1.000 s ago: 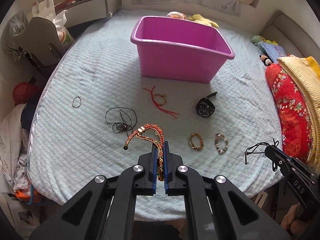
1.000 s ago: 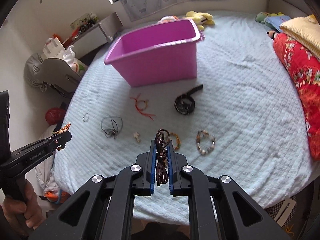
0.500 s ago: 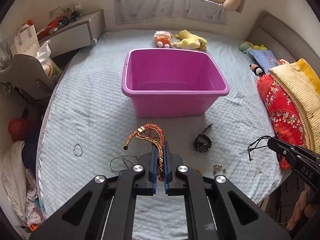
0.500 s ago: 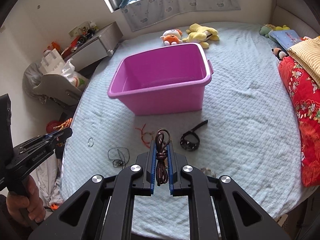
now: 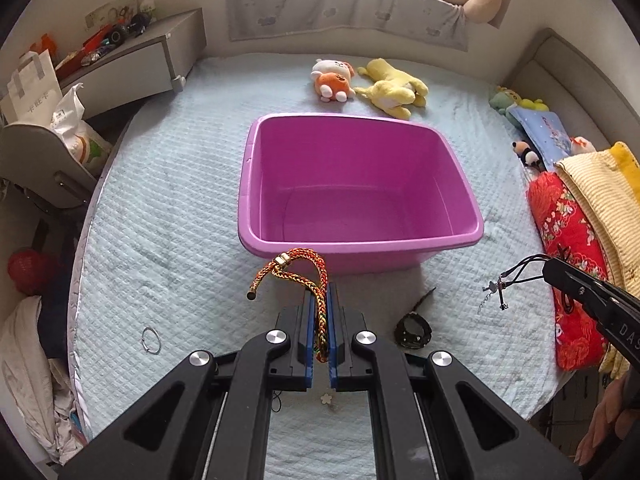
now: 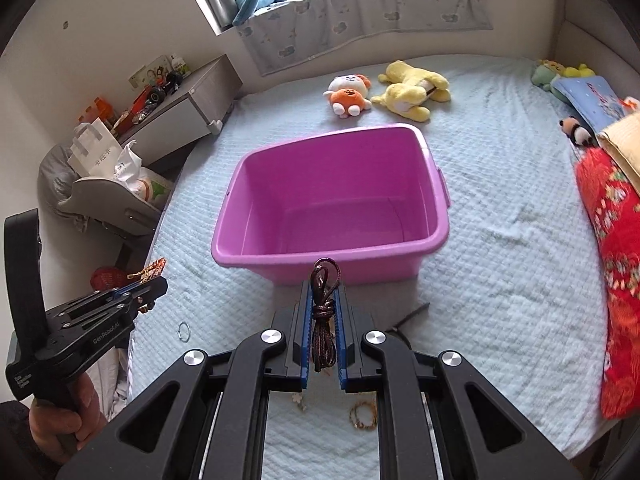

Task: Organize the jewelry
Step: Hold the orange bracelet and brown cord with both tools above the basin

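Observation:
A purple plastic tub (image 5: 440, 240) (image 6: 434, 240) stands on the pale blue bed, nothing inside it. My left gripper (image 5: 319, 300) is shut on an orange braided bracelet (image 5: 296, 266), whose loop hangs in front of the tub's near wall. My right gripper (image 6: 323, 300) is shut on a dark brown cord necklace (image 6: 322, 312), also just short of the near rim. The right gripper (image 5: 560, 276) shows at the right of the left wrist view with the cord's pendant dangling. The left gripper (image 6: 154, 286) shows at the left of the right wrist view.
On the bed lie a silver ring (image 5: 151, 340), a black watch (image 5: 414, 328) and a beaded bracelet (image 6: 362, 416). Plush toys (image 5: 368, 84) sit behind the tub. A red quilt (image 5: 568, 252) lines the right edge; a grey cabinet (image 5: 132, 64) stands left.
Both grippers have risen and moved forward toward the tub with their pieces still held. The jewelry on the bed has slid to the bottom of both views, and the tub's inside now shows.

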A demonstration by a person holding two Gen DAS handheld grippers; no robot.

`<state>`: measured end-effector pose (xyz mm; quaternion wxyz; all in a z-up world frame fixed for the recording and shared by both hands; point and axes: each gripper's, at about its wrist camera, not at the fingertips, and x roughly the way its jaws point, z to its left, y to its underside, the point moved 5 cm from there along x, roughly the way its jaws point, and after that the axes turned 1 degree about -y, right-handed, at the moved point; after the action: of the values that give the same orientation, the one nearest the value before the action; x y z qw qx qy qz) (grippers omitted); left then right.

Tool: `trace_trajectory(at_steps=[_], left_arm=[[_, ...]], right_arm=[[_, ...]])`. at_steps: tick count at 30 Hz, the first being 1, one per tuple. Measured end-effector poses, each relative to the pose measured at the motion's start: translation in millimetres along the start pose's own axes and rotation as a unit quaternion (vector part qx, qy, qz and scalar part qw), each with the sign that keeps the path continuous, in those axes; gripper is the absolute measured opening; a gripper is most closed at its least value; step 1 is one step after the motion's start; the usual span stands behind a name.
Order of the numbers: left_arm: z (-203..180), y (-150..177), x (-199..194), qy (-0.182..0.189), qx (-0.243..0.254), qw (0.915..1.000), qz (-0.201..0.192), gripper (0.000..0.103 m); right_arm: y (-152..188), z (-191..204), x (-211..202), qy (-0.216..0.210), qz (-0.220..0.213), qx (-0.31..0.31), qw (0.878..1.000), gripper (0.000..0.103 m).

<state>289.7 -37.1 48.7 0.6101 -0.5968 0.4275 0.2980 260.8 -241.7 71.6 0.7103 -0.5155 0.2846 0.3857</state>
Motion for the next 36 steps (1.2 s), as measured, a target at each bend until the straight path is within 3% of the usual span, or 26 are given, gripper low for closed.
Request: trace_trajectory(at_steps=[11, 18, 25, 36], left_arm=[[-1.4, -84.0, 40.1, -0.032, -0.010, 0.9995, 0.000, 0.006], [-2.8, -123.6, 85.5, -0.041, -0.019, 0.9989, 0.015, 0.006], [0.9, -142.0, 137.2, -0.047, -0.037, 0.9974, 0.041, 0.006], [6.4, -139.9, 203.2, -0.055, -0.037, 0.9936, 0.092, 0.006]], right_arm=[[-92.2, 3.2, 62.5, -0.041, 0.013, -0.037, 0.998, 0.010], [-124.5, 1.2, 115.3, -0.046, 0.033, -0.038, 0.998, 0.010], [-138.0, -8.4, 160.3, -0.037, 0.056, -0.032, 0.997, 0.010], [-130.6, -32.1, 225.0, -0.019, 0.102, -0.002, 0.995, 0.010]])
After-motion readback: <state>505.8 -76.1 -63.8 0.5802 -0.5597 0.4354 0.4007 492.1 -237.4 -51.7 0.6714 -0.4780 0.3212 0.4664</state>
